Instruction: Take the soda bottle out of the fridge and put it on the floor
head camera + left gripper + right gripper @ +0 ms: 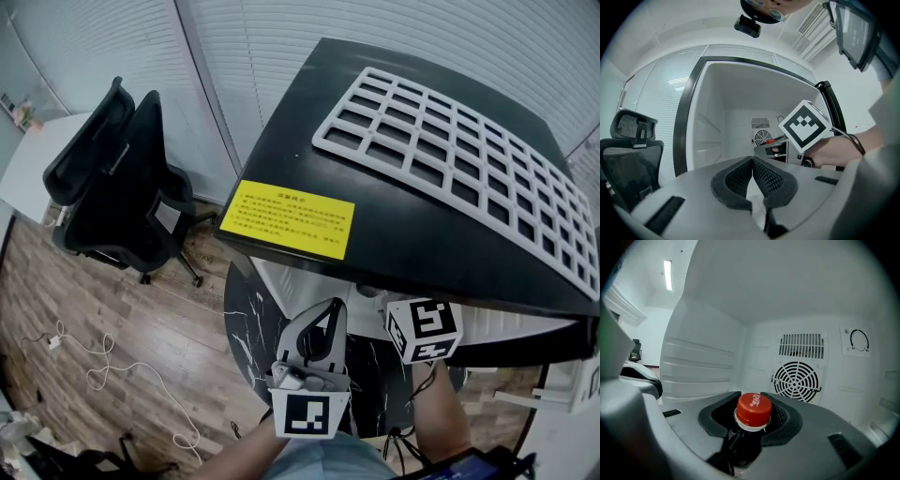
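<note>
Your right gripper (753, 398) pinches the soda bottle (753, 409) just under its red cap inside the fridge (703, 366), while your left gripper (752, 165) waits pressed together and empty; removal and floor placement remain.

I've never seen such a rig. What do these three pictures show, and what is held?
A person holds a hand-held gripper in each hand. One picture comes from a camera on the person's head, looking down on a black fridge with a white grid rack and a yellow label on top. The other two come from cameras riding on each one. The left hand-held gripper is shut and empty, before the open fridge. The right hand-held gripper is inside, its jaws either side of the soda bottle, under its red cap; whether they press is unclear.
</note>
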`<state>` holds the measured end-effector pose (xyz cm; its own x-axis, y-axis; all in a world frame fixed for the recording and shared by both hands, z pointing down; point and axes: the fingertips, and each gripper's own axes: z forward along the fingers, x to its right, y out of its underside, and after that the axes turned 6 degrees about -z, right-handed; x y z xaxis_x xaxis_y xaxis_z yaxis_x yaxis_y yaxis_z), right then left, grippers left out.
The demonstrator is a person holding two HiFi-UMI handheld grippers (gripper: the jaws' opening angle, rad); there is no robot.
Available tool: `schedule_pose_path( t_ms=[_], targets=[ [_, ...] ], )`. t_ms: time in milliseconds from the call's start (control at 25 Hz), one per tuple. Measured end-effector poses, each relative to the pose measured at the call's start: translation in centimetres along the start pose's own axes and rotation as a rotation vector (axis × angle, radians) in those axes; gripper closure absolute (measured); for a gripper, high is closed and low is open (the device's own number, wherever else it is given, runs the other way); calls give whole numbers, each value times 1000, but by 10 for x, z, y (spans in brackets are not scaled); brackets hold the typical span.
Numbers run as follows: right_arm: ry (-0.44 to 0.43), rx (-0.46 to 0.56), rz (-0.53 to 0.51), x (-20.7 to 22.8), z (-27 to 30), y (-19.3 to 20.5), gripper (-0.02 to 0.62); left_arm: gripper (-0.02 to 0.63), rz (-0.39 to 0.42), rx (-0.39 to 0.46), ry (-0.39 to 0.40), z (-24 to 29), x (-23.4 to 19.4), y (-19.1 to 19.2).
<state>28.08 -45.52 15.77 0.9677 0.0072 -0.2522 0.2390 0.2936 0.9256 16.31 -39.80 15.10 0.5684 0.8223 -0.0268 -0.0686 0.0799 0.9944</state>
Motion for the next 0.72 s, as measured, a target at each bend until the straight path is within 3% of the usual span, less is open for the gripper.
schedule_pose_path(
  t_ms=[720],
  targets=[
    [-12,-40,1,-4,-26,0,476,588,13,19,7,-14,13,-12]
  ],
)
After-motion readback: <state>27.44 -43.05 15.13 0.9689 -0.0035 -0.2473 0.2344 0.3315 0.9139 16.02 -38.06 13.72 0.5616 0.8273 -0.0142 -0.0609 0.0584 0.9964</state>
